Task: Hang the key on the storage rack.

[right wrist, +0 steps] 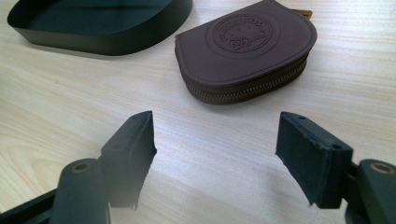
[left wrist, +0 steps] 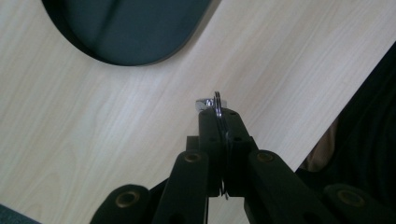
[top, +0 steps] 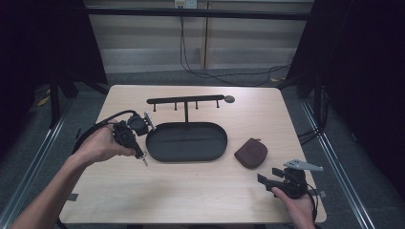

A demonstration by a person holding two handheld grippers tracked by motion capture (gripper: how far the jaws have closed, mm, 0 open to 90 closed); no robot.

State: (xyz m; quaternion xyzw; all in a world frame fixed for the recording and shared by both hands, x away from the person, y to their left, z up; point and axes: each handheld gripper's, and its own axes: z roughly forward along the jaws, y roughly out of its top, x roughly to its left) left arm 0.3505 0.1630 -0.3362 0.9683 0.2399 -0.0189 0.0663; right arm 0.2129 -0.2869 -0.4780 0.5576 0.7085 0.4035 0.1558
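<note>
My left gripper [left wrist: 218, 112] pinches key ring [left wrist: 216, 103], lifted, just left of oval tray [top: 155, 150]; hanging on hook rack [top: 185, 99] pending. Right gripper [right wrist: 215, 154] spread, empty, near brown coin pouch [right wrist: 243, 51].

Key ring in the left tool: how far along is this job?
Done: the left tool is shut on the key ring, which is lifted off the table. In hand: it hangs beside the black tray, below the hook rack. Left: probably hanging the ring on a hook or placing it in the tray. The right tool is open, short of the brown pouch.
</note>
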